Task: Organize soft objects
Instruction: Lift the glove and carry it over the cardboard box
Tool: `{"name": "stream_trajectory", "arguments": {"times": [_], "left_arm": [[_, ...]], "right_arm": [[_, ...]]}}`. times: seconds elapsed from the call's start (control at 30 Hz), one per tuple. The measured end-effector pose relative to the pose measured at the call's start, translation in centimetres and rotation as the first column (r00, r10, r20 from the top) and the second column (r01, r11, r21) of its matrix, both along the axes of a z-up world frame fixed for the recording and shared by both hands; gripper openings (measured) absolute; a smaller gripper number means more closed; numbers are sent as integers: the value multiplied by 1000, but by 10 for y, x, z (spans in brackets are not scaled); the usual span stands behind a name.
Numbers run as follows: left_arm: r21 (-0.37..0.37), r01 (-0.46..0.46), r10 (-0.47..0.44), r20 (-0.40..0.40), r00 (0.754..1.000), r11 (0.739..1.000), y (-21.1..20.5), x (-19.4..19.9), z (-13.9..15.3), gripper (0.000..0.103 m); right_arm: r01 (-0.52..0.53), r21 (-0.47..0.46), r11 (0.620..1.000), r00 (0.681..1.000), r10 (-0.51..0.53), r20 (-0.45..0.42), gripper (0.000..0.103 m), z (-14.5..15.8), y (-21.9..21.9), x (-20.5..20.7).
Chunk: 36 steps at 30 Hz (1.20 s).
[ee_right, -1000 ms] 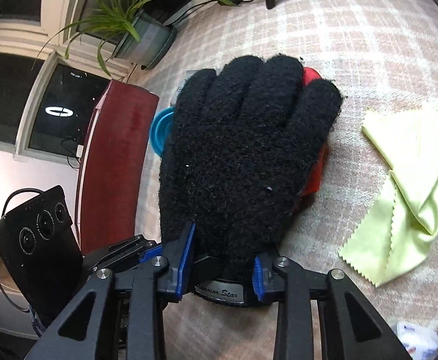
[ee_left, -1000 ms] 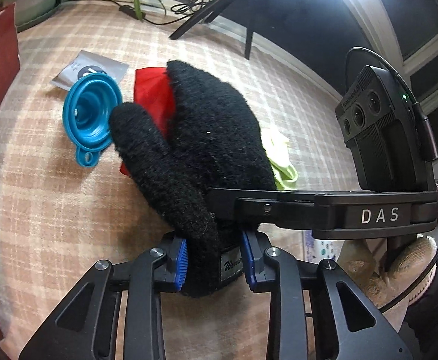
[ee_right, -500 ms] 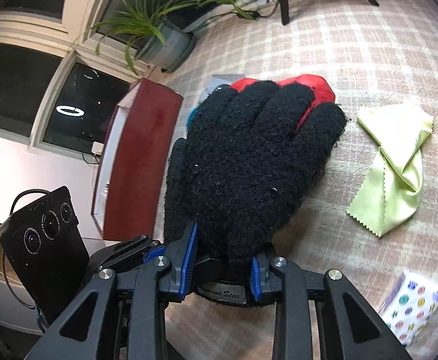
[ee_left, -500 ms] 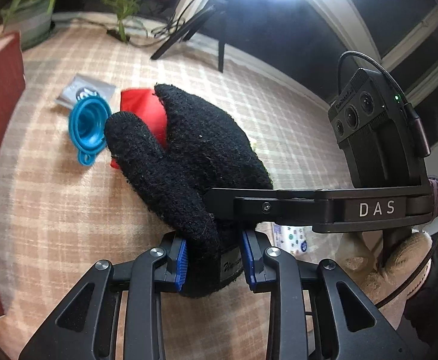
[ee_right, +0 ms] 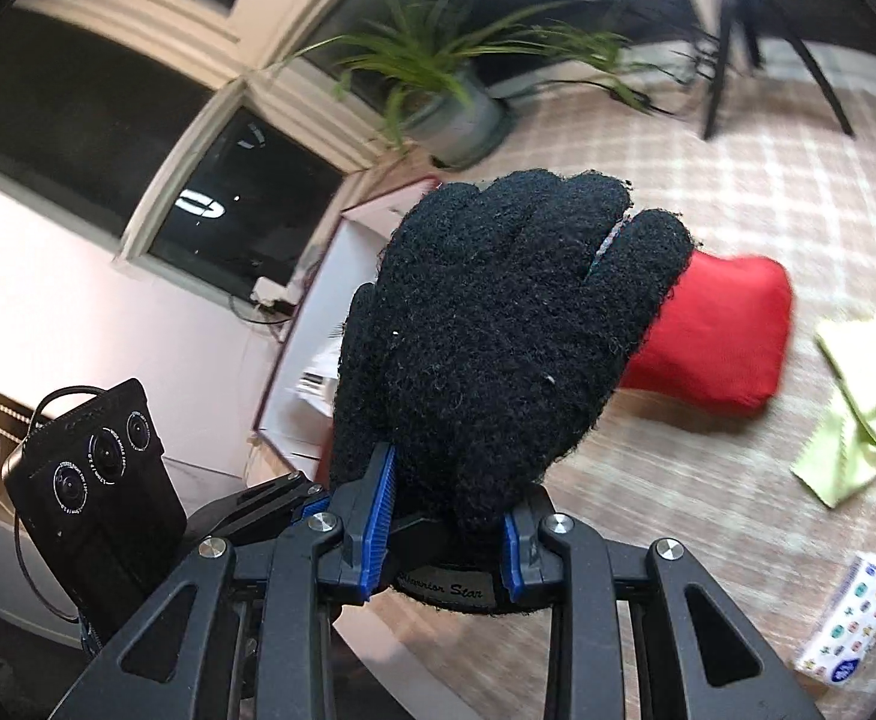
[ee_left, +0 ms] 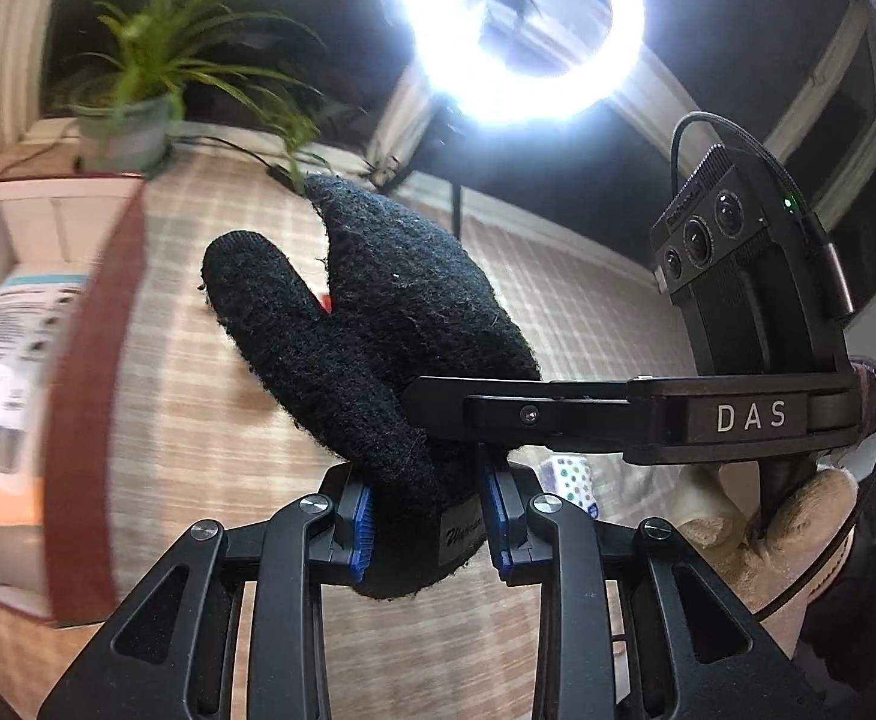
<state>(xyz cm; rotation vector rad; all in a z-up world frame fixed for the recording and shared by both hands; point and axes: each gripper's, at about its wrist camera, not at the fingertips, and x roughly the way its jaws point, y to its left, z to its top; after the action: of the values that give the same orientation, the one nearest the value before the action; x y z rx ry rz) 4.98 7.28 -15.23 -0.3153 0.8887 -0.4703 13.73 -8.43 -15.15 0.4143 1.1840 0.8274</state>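
Black glove [ee_left: 378,324] clamped between both grippers [ee_left: 426,525]

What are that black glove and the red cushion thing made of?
The black glove looks like fuzzy knitted fleece or bouclé yarn: matte, nubbly, with loose fibres at its edges and a sewn label at the cuff. The red cushion seems smooth woven cloth over soft filling, plump with rounded corners; blur hides its weave.
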Motion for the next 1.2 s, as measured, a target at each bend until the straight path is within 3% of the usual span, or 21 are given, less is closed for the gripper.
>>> {"name": "stream_trajectory", "arguments": {"times": [0.43, 0.73, 1.2], "left_arm": [[28, -165, 164, 42, 986, 986, 108, -20, 19, 28], [39, -243, 243, 10, 970, 969, 171, -15, 5, 28], [70, -286, 288, -26, 957, 956, 200, -10, -16, 28]], "right_arm": [[-140, 20, 990, 988, 138, 73, 27, 29, 117, -8], [-209, 3, 978, 976, 209, 66, 27, 23, 195, -5], [-223, -42, 974, 974, 224, 20, 29, -2, 242, 6]]}}
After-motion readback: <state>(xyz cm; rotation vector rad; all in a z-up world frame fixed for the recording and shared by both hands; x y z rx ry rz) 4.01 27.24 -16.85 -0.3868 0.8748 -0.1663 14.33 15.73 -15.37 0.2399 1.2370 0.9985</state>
